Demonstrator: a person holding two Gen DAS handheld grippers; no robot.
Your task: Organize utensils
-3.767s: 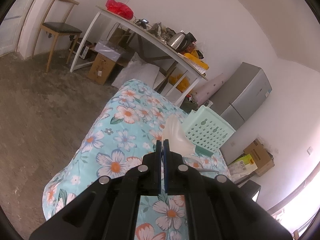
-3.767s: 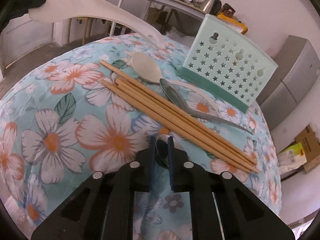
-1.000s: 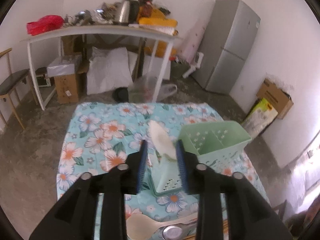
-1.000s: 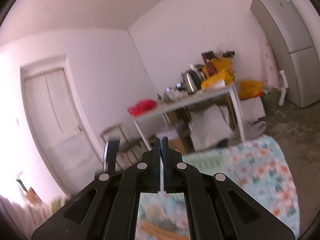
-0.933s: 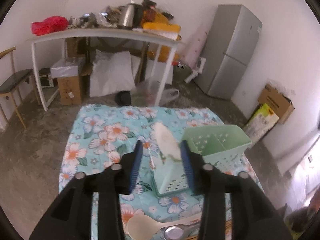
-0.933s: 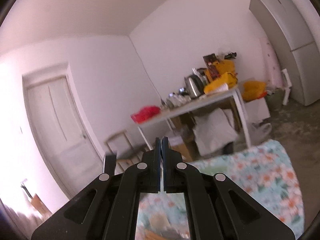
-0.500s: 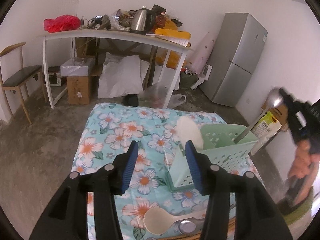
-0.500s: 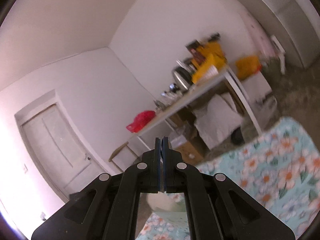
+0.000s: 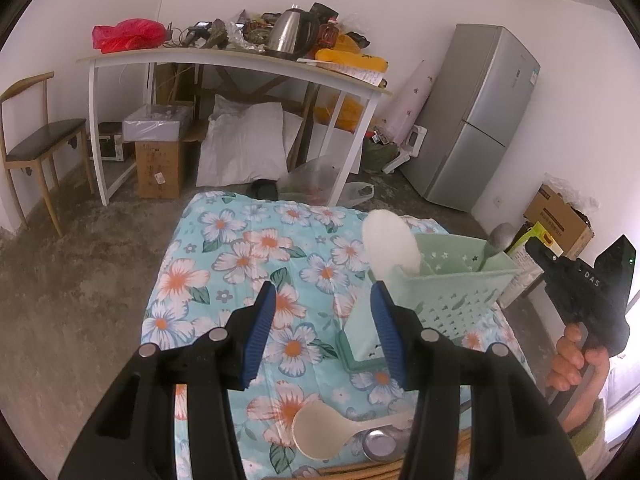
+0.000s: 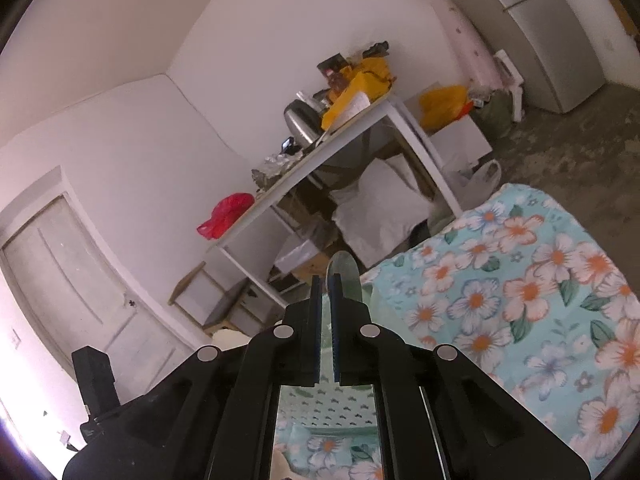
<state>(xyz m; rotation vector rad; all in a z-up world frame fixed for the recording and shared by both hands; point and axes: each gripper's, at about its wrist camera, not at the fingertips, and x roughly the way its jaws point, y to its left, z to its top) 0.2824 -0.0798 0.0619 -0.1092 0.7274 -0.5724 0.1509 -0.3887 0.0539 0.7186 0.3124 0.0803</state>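
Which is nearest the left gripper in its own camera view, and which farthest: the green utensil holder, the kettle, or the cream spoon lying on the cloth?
1. cream spoon, just below the left gripper.
2. green utensil holder, right of it.
3. kettle, on the far table.

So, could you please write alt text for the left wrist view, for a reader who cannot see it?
A mint green perforated plastic utensil basket stands on a floral blue tablecloth, holding a white plastic rice paddle and a metal spoon. The left hand-held gripper is open and empty in front; a beige plastic spoon lies nearer.
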